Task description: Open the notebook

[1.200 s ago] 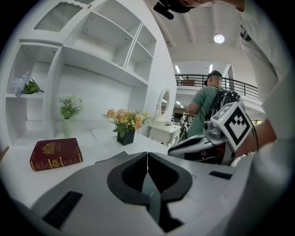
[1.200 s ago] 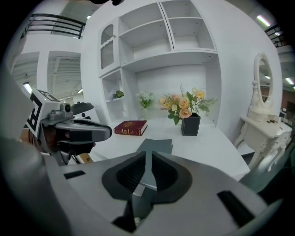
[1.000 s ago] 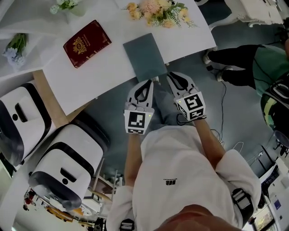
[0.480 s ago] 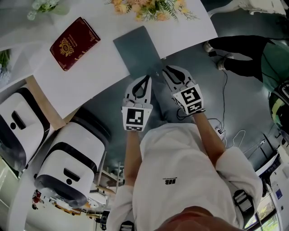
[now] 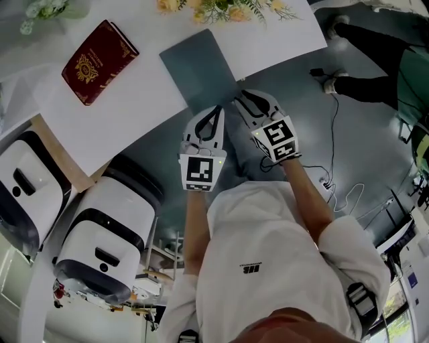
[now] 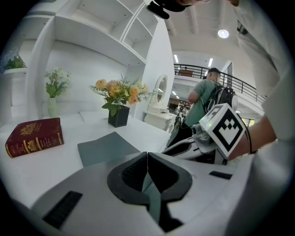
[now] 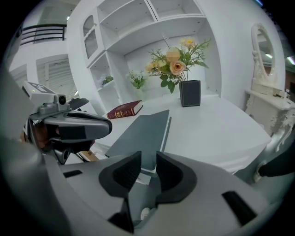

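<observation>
Jaws of the left gripper (image 6: pixel 147 154) are pressed together with nothing between them. This gripper hangs off the tabletop (image 5: pixel 144 94), just before the near edge of the notebook (image 5: pixel 198 63). Jaws of the right gripper (image 7: pixel 147 159) stand apart and have just been opening. The notebook's near right corner shows in their gap, but the pads do not press on it. The grey notebook lies closed and flat at the tabletop's edge. A red book (image 5: pixel 99 52) lies well to the left of the notebook, and flowers (image 5: pixel 221 8) stand behind it.
</observation>
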`<control>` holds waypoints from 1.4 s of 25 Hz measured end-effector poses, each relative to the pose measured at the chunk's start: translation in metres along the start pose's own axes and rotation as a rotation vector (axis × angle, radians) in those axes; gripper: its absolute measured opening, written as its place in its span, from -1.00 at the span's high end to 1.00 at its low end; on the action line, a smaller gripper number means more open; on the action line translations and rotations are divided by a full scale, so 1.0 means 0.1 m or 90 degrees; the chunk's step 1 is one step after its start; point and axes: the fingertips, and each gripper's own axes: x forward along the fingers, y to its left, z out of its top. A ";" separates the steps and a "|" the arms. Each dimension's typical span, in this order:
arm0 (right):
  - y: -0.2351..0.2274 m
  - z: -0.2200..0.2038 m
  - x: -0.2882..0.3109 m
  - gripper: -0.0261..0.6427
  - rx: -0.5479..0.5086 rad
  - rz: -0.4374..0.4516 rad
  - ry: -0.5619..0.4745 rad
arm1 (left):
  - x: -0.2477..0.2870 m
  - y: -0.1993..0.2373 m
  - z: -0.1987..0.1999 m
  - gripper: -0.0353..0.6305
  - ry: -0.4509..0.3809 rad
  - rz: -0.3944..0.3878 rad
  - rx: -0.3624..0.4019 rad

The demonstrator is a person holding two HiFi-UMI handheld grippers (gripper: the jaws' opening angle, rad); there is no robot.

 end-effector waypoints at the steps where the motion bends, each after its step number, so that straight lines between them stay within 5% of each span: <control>1: 0.00 -0.01 0.01 0.67 0.004 0.002 0.000 | 0.01 0.00 -0.01 0.89 0.001 -0.001 0.000; 10: -0.02 -0.17 0.10 0.55 0.063 0.036 0.015 | 0.09 -0.07 -0.06 0.89 0.011 -0.008 -0.005; 19: -0.02 -0.16 0.08 0.71 0.112 0.054 -0.007 | 0.10 -0.09 -0.10 0.89 0.015 -0.006 -0.010; 35: 0.13 0.18 -0.17 0.88 0.088 0.061 -0.061 | -0.04 0.01 -0.03 0.89 -0.007 0.019 -0.022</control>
